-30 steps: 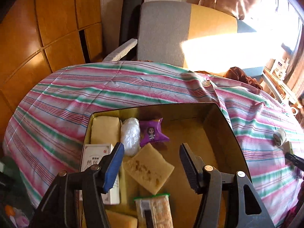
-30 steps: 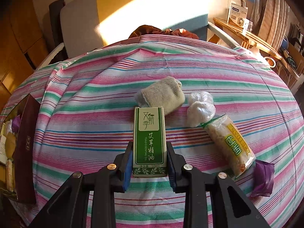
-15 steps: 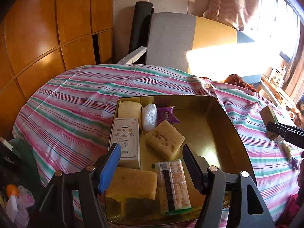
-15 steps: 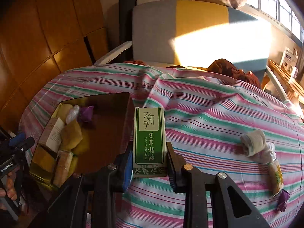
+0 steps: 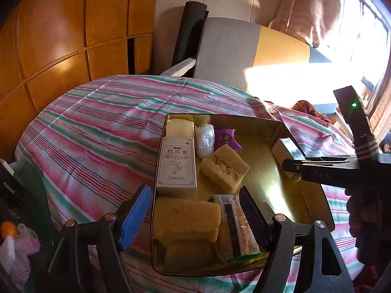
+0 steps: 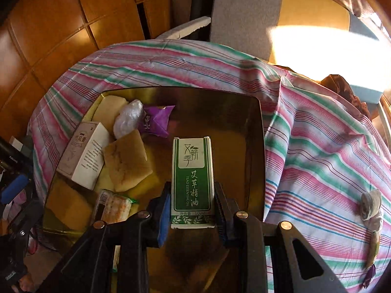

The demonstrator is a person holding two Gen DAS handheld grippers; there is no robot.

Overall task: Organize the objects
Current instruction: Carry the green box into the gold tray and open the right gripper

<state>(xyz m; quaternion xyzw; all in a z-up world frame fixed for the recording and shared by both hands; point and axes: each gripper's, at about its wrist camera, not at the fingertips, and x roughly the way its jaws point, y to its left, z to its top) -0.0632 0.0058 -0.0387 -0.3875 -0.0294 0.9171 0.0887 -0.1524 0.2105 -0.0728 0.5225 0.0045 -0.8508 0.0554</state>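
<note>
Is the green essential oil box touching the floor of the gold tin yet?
Cannot tell. In the right wrist view the right gripper clamps the green essential oil box over the gold tin, but the box's underside is hidden.

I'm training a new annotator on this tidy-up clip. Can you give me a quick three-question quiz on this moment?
1. True or false: the right gripper is shut on the green essential oil box.
2. What lies between the left gripper's jaws?
A. a purple snack packet
B. nothing gripped; they stand open above the gold tin
C. a white box
3. Which item in the tin sits directly beside the purple snack packet, toward the white carton?

Key
1. True
2. B; its jaws have just been opening.
3. The clear plastic-wrapped bundle.
</note>
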